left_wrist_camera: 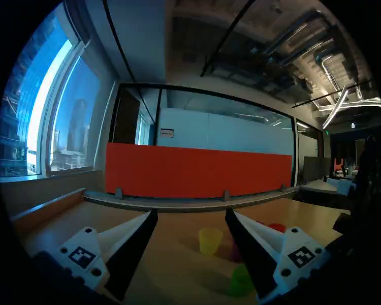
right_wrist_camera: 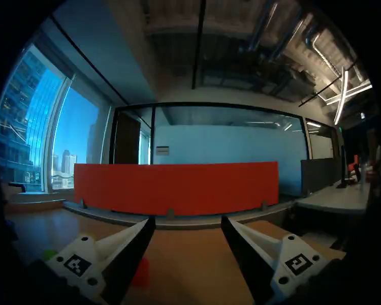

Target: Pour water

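Yellow cup [left_wrist_camera: 210, 241]: stood upright on the wooden table [left_wrist_camera: 180, 269], just beyond the gap between the left gripper's fingers and touched by neither.
Green cup [left_wrist_camera: 240, 280]: sat nearer than the yellow one and to its right, partly behind the right-hand finger.
Purple cup [left_wrist_camera: 235, 252]: sat between the yellow and green cups, mostly hidden by that same finger.
Red cup [left_wrist_camera: 277, 227]: stood farther off to the right, with only its top showing above the finger.
Contents: could not be told for any cup.
Left gripper [left_wrist_camera: 190, 211]: was low over the table, its claw wide apart and holding nothing.
Right gripper [right_wrist_camera: 188, 218]: was also above the table, its claw spread wide and empty.
Red object [right_wrist_camera: 141, 272]: lay on the table beside the right gripper's left-hand finger, partly hidden; its kind was unclear.
Green spot [right_wrist_camera: 49, 253]: sat low at the left, too small to identify.
Orange partition [left_wrist_camera: 198, 172]: ran along the table's far edge.
Window [left_wrist_camera: 43, 117]: was at the left and showed city towers.
Strip light [left_wrist_camera: 338, 105]: hung from the open ceiling at the far right.
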A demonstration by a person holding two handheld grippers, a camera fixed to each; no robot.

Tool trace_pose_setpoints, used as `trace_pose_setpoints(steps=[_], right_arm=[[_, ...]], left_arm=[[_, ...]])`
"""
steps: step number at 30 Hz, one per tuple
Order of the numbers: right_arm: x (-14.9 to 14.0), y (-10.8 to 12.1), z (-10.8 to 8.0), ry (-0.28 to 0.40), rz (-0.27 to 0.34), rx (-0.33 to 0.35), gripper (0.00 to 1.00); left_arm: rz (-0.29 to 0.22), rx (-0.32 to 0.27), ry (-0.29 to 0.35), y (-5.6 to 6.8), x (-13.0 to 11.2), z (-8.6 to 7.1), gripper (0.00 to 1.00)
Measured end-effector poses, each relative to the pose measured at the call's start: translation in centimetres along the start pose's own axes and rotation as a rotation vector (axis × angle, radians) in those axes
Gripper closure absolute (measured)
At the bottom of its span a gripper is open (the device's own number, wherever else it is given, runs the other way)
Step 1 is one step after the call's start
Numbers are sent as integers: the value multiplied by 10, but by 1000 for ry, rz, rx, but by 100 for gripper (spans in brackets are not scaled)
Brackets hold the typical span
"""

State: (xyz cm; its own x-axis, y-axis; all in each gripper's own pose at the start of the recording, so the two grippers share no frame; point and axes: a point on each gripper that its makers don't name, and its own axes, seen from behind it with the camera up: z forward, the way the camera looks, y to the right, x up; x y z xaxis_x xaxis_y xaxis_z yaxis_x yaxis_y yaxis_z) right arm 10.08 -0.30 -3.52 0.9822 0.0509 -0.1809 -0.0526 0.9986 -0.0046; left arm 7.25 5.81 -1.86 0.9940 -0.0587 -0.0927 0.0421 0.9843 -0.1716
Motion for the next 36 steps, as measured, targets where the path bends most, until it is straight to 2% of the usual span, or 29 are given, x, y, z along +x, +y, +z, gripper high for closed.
trace_pose_setpoints(steps=[6, 15, 21, 30, 36], right_arm=[[-10, 1, -5, -7, 0, -25, 0], [-31, -4, -9, -50, 12, -44, 0], [-39, -8, -11, -85, 21, -40, 0], [-46, -2, -18, -127, -28, -66, 0], [-43, 1, -19, -129, -47, -78, 0]], left_arm=[[-7, 56, 14, -12, -3, -1, 1], [51, 115, 7, -24, -12, -4, 1], [61, 158, -9, -35, -25, -3, 1], [139, 219, -19, -47, -46, -6, 1], [135, 220, -35, -48, -64, -3, 1]])
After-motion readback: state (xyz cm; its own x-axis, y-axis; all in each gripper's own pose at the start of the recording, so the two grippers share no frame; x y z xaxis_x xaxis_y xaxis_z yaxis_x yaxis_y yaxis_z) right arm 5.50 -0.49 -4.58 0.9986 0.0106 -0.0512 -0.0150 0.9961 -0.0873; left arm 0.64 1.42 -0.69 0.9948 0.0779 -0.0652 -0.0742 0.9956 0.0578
